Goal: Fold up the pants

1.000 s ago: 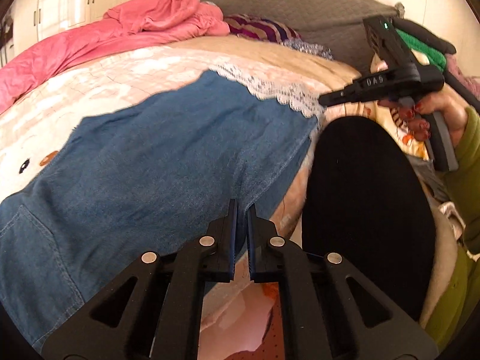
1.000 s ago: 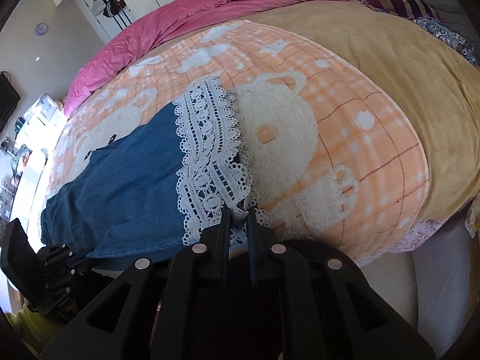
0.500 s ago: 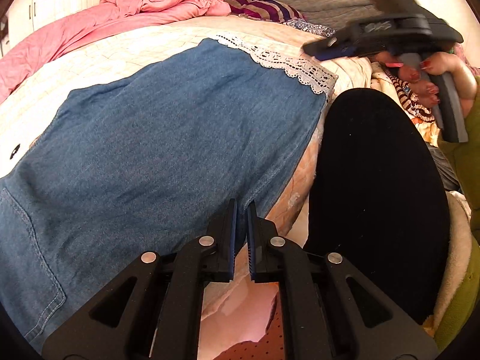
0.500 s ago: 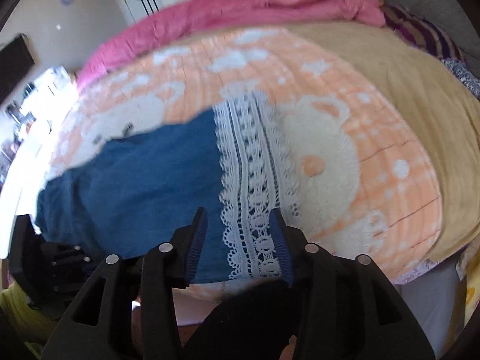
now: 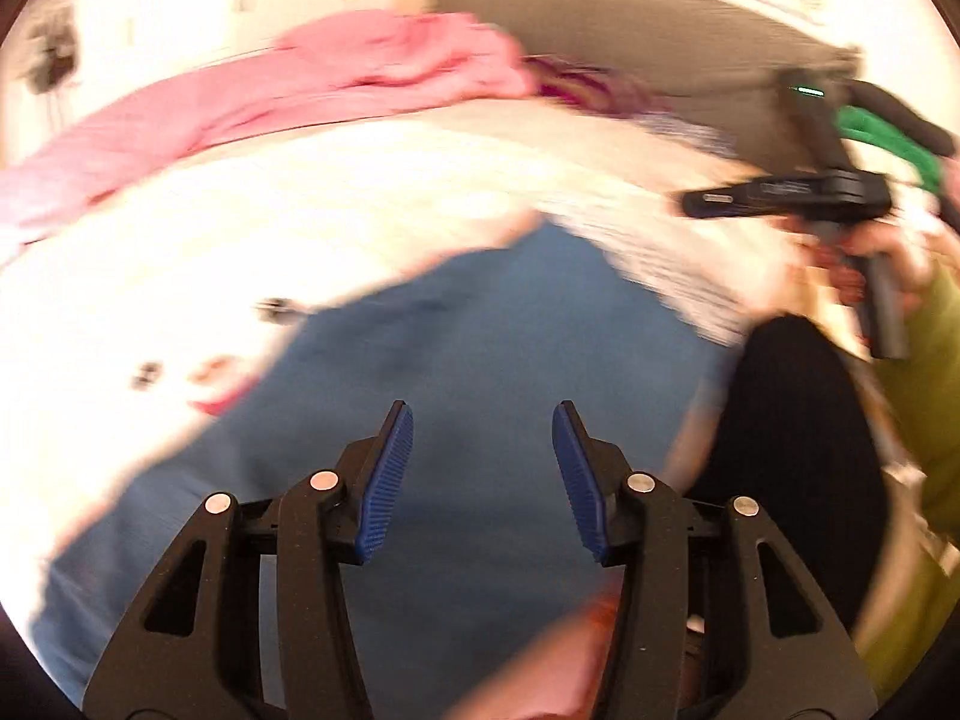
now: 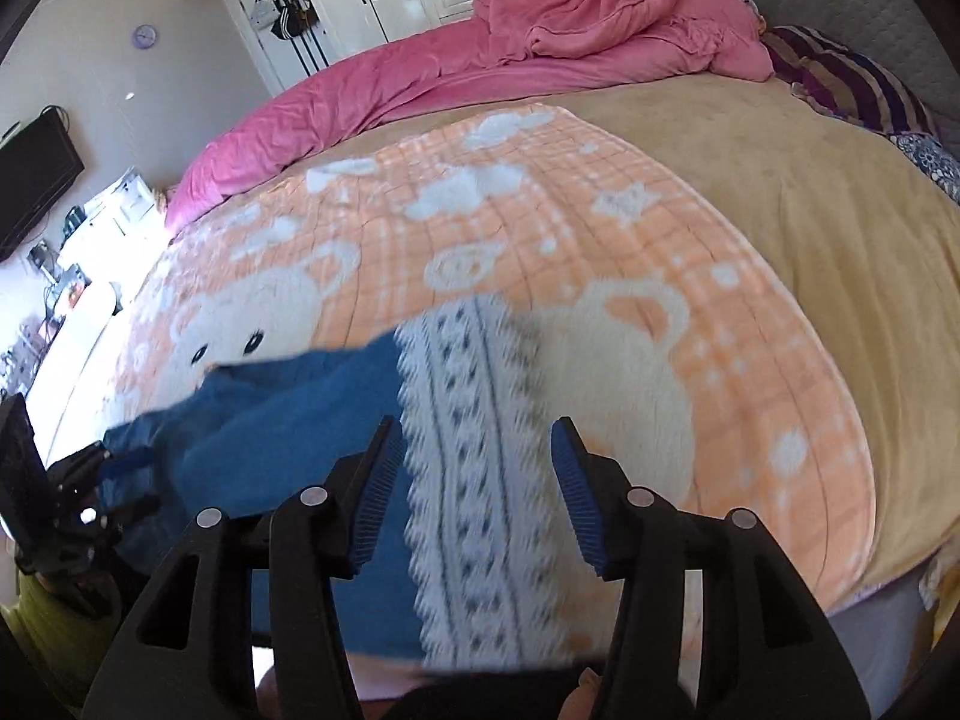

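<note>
Blue denim pants (image 5: 480, 372) with a white lace hem (image 6: 480, 480) lie flat on the bed near its front edge. My left gripper (image 5: 483, 432) hovers over the denim, its jaws opening, with nothing between the blue pads. My right gripper (image 6: 474, 450) hangs above the lace hem, jaws also opening and free of the cloth. In the left wrist view the right gripper (image 5: 792, 198) shows at the far right, held by a hand. The left gripper (image 6: 66, 498) appears at the left edge of the right wrist view.
An orange bear-print blanket (image 6: 540, 228) covers the bed. A pink duvet (image 6: 480, 60) is heaped along the far side and a striped pillow (image 6: 852, 78) lies by the grey headboard. A black-clad knee (image 5: 798, 468) and a green sleeve (image 5: 936, 372) are at the bed's front edge.
Both grippers let go of the pants and their jaws spread apart. Both drew back and up from the cloth, which now lies on the bed.
</note>
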A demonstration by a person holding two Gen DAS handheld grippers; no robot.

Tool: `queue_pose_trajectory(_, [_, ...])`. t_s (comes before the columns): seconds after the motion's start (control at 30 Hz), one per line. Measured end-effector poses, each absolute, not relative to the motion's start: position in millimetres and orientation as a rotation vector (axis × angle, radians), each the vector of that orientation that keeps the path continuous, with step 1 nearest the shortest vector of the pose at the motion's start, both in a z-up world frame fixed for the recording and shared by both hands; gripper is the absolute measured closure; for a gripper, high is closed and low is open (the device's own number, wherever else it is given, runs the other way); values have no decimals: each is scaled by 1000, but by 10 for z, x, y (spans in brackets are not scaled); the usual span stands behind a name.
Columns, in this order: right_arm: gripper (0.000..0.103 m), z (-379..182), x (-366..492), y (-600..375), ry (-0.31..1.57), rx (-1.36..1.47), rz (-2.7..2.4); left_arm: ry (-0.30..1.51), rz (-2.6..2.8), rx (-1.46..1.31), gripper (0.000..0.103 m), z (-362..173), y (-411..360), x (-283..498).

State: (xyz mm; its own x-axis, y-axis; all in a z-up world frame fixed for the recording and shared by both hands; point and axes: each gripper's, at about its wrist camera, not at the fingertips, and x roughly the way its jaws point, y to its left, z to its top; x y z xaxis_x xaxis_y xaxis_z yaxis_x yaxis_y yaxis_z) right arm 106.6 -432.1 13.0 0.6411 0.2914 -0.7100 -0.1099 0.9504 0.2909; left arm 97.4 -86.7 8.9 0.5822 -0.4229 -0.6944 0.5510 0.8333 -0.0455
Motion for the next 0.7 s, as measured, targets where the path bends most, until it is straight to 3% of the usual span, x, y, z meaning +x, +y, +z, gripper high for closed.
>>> queue_pose_trajectory(0.17, [53,7,1673,-4399,904,290,281,870,-453,165,62,46,-770,1679])
queue_pose_trajectory(0.4, [53,-312,2061,-4379,1014,335,354,994,-471,200,49,-333,-855,2185])
queue_pose_trajectory(0.5, [53,-415,2079,-4407,1022,349,361,999,-527,105,49,-415,-827,2258])
queue_pose_trajectory(0.53, [52,-454,2074,-4418,1022,359,371,1009,-536,75,52,-421,-817,2284])
queue_pose_trajectory(0.57, [53,-471,2071,-4419,1019,364,380,1019,-538,43,69,-425,-775,2308])
queue_pose_trajectory(0.6, [57,-488,2055,-4421,1016,372,397,1025,-564,-11,95,-415,-740,2316])
queue_pose_trajectory(0.7, [77,-503,2007,-4445,1006,402,452,1036,-625,-126,98,-393,-661,2322])
